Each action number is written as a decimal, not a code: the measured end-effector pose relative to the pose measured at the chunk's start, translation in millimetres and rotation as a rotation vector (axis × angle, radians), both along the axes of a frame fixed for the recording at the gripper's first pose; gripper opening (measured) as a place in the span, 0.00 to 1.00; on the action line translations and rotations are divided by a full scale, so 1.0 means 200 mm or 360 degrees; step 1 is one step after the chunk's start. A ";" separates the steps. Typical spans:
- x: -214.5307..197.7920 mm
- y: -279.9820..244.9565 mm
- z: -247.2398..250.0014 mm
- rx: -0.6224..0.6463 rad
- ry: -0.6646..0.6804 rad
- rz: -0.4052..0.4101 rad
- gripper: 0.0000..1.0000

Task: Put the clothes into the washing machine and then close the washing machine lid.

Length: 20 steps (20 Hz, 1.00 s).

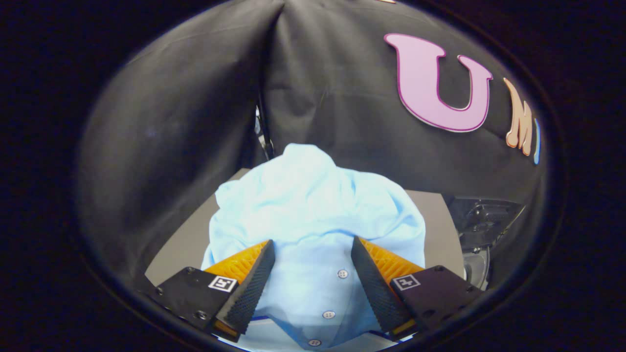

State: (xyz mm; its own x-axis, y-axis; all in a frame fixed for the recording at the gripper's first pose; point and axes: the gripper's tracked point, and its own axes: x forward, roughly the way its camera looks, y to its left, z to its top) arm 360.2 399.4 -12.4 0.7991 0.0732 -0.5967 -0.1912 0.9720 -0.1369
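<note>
The gripper (313, 249) sat low in the frame with its fingers spread apart over a crumpled blue shirt (313, 205), button strip running between them, on the table (183, 244).

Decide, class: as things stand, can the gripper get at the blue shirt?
Probably yes. The gripper is open, its fingers either side of the blue shirt heaped on the table, the button strip between them. Nothing lies in the way.

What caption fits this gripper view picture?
Open gripper fingers straddling a light blue buttoned shirt heaped on the table.
</note>
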 end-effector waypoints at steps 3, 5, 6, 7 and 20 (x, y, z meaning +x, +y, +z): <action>-0.01 -0.03 -0.01 0.0148 0.0043 0.0040 0.38; -0.04 -0.07 0.02 0.0200 0.0065 0.0151 0.38; -0.07 -0.09 0.00 0.0241 0.0067 0.0166 0.27; -0.10 -0.10 0.01 0.0285 0.0077 0.0184 0.17; -0.33 -0.30 0.22 0.0393 -0.0056 0.0421 0.07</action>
